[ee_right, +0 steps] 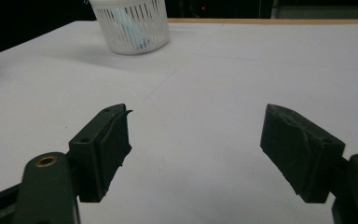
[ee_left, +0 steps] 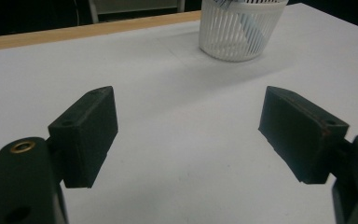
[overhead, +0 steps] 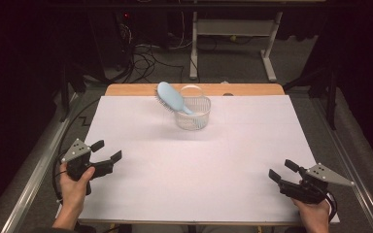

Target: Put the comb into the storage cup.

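A pale blue hairbrush [overhead: 171,97] was stuck handle-down in the white slotted basket [overhead: 193,119] at about 12 o'clock on the white table [overhead: 184,189], while the left gripper [overhead: 108,150] at 8 and the right gripper [overhead: 280,171] at 4 were both held wide apart, nothing gripped.

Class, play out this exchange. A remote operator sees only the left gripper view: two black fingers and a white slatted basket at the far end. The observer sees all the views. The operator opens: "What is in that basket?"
Observer: A light blue hairbrush stands handle-down in the basket, with its head leaning out over the rim.
Operator: Where is the other gripper?
Observer: The right gripper is near the front right of the table, fingers apart with nothing between them.
Operator: Where does the basket stand?
Observer: Towards the far middle of the white sheet, well away from both grippers.
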`<action>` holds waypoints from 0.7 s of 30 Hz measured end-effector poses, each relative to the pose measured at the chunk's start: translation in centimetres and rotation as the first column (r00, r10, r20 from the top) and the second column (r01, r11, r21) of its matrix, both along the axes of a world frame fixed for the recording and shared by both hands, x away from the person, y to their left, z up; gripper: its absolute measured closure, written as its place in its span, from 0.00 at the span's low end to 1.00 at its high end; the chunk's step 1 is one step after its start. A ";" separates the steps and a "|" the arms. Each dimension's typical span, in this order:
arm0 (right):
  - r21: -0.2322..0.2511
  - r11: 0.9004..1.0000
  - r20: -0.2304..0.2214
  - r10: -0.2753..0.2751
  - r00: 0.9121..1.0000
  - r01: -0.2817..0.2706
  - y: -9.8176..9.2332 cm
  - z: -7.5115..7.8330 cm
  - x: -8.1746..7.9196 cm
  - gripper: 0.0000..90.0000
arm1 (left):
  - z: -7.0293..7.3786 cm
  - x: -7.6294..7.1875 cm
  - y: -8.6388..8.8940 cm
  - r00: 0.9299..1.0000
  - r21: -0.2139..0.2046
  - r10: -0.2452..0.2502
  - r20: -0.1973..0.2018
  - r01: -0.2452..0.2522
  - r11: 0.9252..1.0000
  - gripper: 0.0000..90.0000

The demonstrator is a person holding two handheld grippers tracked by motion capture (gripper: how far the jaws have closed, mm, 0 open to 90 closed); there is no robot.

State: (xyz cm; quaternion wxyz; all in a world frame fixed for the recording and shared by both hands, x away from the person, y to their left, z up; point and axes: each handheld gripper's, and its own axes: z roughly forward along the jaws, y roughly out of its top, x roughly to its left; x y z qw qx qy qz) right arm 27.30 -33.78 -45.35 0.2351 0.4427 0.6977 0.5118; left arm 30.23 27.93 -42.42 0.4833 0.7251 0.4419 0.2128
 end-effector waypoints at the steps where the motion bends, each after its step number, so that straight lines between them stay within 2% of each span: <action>1: 0.000 1.000 0.000 0.000 1.000 0.000 0.0 0.0 0.0 0.27 | -0.1 0.0 0.0 1.000 0.001 0.000 -0.001 0.000 1.000 0.22; 21: 0.008 1.000 0.004 -0.003 1.000 0.003 -0.2 0.0 -0.1 0.27 | -1.5 -0.5 0.3 0.999 0.007 0.023 -0.023 -0.023 1.000 0.22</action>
